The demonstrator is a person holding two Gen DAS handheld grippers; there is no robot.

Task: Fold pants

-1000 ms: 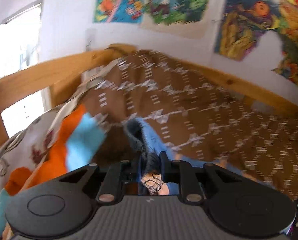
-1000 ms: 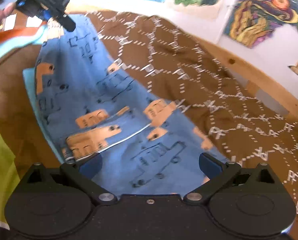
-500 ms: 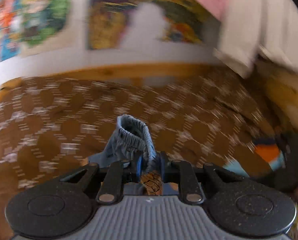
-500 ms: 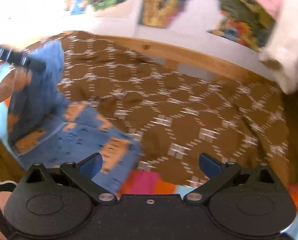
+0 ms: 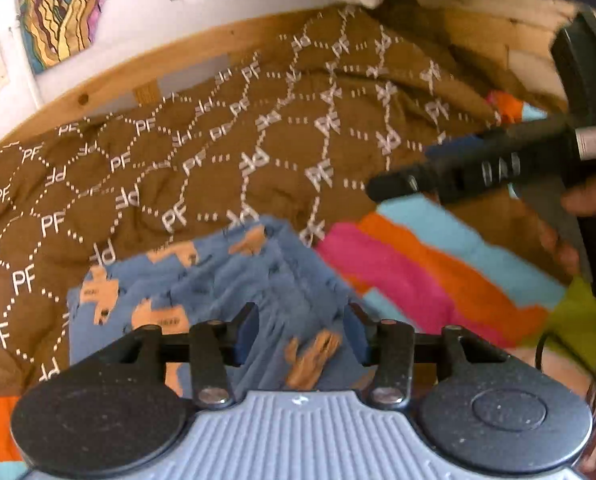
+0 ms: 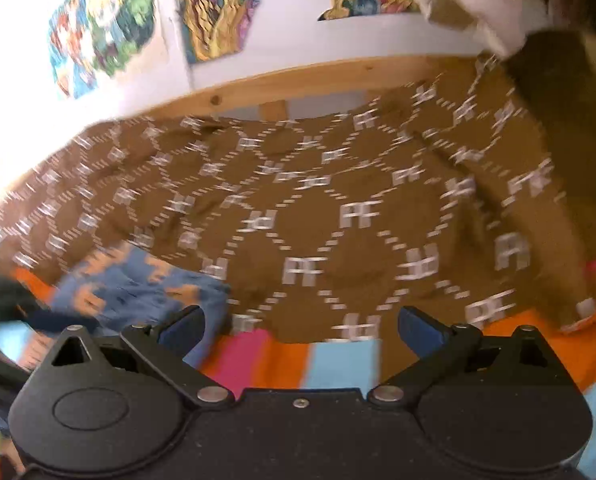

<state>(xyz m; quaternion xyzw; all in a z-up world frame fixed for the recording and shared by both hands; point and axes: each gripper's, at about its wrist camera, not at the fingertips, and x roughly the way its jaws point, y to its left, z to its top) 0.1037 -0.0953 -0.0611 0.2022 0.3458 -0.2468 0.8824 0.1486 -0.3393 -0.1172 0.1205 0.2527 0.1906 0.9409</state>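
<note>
Pants (image 5: 217, 292) on brown blanket (image 5: 217, 148) lettered "PF"

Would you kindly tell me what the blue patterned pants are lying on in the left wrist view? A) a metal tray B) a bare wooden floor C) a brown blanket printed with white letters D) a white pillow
C: the blue pants lie bunched on the brown blanket, whose white dotted diamonds and letters surround them on the far side; a striped cloth lies to their right.
</note>
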